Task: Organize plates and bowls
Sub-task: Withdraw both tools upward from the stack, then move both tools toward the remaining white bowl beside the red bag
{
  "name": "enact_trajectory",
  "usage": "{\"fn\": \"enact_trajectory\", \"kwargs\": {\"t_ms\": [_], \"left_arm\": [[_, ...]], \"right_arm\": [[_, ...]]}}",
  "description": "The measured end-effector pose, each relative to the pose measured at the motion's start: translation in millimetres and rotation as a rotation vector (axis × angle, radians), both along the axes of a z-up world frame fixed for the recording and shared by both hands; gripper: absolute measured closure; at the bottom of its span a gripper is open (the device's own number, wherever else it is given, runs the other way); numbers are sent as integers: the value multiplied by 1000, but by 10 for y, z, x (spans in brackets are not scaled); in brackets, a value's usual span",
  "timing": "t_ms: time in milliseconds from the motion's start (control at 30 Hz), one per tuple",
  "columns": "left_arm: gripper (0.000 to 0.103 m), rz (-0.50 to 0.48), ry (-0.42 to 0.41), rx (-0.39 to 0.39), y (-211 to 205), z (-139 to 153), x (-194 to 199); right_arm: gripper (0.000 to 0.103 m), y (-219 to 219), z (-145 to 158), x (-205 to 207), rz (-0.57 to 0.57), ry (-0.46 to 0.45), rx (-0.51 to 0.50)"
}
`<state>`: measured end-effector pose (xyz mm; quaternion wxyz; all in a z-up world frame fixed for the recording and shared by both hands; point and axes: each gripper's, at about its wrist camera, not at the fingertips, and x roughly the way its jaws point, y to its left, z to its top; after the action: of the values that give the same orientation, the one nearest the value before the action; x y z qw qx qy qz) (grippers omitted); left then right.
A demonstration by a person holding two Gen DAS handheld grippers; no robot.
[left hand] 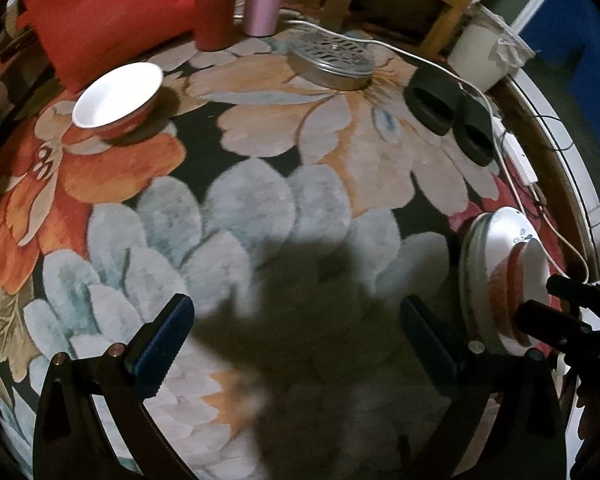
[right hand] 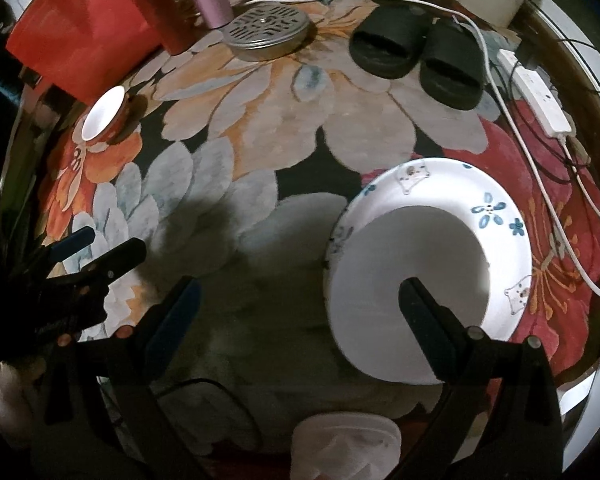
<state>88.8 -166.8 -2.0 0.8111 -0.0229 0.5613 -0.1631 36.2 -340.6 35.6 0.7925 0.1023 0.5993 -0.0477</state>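
Bowl (right hand: 400, 280), white inside and red outside, sits nested on the patterned plate (right hand: 496, 216), right at my right gripper (right hand: 296, 312). One fingertip overlaps the bowl's interior; the other finger stands wide off to the side over the floral rug (right hand: 260, 140). Jaws spread, gripping nothing. In the left wrist view the same stack shows edge-on: the bowl's red wall against the plate, the right gripper's dark tips just beside its rim.

My left gripper (left hand: 296, 340) hangs over bare rug, fingers wide apart, nothing between them; only its shadow lies ahead.

Farther out, beyond the left finger of both grippers, a second red bowl (left hand: 118, 98) stands alone and upright, well apart from the stack.

Beyond that, clutter: a perforated metal lid (left hand: 332, 60), a pair of black slippers (right hand: 416, 60), a white cable (right hand: 540, 184) and power strip (right hand: 540, 92), and red and pink tumblers at the far rim.

Progress, my judgement: one bowl stacked on the plate, so roughly halfway. The lone bowl is left to collect, probably with the left gripper, and set into the nested one. I see no other plates.
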Motion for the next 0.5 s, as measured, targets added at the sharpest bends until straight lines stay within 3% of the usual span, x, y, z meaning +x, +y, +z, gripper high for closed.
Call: {"fn": "enact_trajectory", "kwargs": {"t_ms": [500], "left_arm": [[1,62,11,20,360,-73,33]], "right_arm": [[3,278,-61,84,53,11,8]]}}
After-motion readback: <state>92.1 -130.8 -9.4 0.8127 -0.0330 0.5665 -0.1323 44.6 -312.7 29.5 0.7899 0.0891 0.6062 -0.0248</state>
